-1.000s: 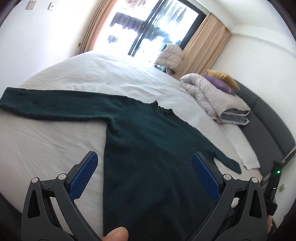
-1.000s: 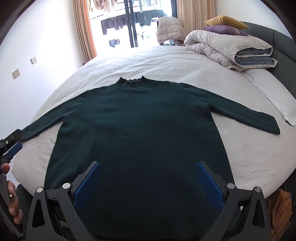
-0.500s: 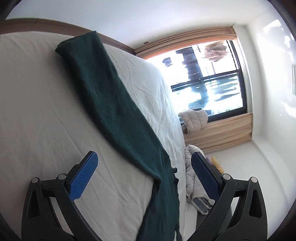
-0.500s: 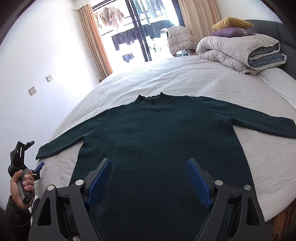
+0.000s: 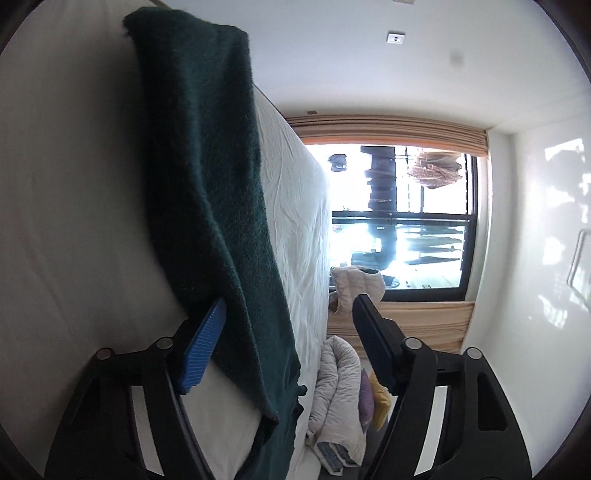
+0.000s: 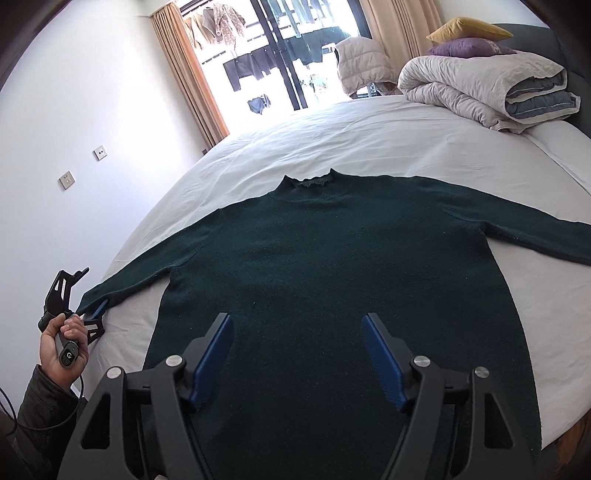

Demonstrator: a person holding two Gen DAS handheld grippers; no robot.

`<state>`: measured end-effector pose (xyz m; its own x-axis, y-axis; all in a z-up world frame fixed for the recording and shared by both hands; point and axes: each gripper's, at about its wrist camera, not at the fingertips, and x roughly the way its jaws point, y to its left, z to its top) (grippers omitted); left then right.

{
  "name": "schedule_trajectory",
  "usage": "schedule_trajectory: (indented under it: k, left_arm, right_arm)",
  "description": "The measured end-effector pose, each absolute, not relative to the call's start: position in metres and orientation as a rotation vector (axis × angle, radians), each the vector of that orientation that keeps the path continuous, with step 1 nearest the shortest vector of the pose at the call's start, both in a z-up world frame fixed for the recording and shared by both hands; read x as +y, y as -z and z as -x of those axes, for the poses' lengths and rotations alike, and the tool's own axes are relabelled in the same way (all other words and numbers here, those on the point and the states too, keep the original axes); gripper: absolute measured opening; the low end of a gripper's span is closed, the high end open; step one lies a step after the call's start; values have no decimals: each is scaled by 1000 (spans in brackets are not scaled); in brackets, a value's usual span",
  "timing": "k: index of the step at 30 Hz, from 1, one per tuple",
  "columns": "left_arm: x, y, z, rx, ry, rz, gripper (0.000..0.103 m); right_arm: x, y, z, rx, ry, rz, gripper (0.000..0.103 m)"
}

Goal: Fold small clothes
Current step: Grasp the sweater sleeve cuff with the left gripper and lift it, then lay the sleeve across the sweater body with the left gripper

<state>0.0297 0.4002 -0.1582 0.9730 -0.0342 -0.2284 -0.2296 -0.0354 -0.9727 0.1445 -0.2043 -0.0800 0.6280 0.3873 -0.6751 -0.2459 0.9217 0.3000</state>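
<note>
A dark green sweater (image 6: 332,266) lies spread face up on the white bed (image 6: 369,140), both sleeves stretched out sideways. My right gripper (image 6: 297,317) hovers over its lower body with the jaws closing; the blue pads stand apart and press on nothing. My left gripper (image 5: 290,299) is rolled onto its side at the left sleeve (image 5: 207,166). Its jaws are closing with the sleeve between them. One blue pad (image 5: 205,343) sits at the sleeve's edge and the other finger is clear of the cloth. In the right wrist view the left gripper (image 6: 85,295) straddles the cuff, held by a hand (image 6: 61,339).
A folded grey duvet (image 6: 480,85) with yellow and purple pillows (image 6: 469,33) lies at the bed's far right by a dark headboard. A pale puffer jacket (image 6: 362,62) hangs before the bright window. A white wall with sockets (image 6: 66,181) stands left of the bed.
The left gripper rolled onto its side and dropped to the left sleeve near the cuff; its jaws narrowed around the cloth. The right gripper's jaws narrowed and it barely shifted.
</note>
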Motion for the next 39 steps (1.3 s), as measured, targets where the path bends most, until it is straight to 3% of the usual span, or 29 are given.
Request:
schedule_trajectory:
  k: [2, 7, 11, 14, 19, 20, 22, 23, 25, 32, 39]
  left_arm:
    - [401, 166, -25, 186, -162, 1646, 58]
    - [391, 152, -3, 220, -315, 1640, 59]
    - [396, 144, -9, 378, -405, 1607, 60]
    - [402, 144, -30, 423, -403, 1609, 70]
    - [409, 146, -47, 359, -399, 1666, 70]
    - [411, 146, -50, 360, -401, 1662, 68]
    - [415, 151, -50, 358, -404, 1667, 45]
    - [414, 155, -55, 365, -410, 1692, 23]
    - [417, 168, -52, 353, -414, 1750, 8]
    - [415, 130, -59, 331, -427, 1582, 6]
    - [347, 15, -157, 460, -273, 973, 6]
  right_arm:
    - [-205, 83, -147, 821, -364, -192, 74]
    - [-203, 89, -150, 840, -357, -208, 74]
    - [-200, 87, -150, 826, -364, -198, 74]
    - [-200, 87, -149, 815, -364, -202, 74]
    - [-203, 91, -148, 821, -367, -220, 74]
    - [-203, 91, -147, 818, -368, -219, 74]
    - [-205, 90, -147, 815, -369, -219, 74]
    - [-204, 90, -147, 816, -369, -220, 74]
    - [-205, 88, -146, 811, -370, -222, 74]
    - [-212, 92, -150, 812, -356, -231, 74]
    - [-233, 101, -162, 824, -330, -264, 74]
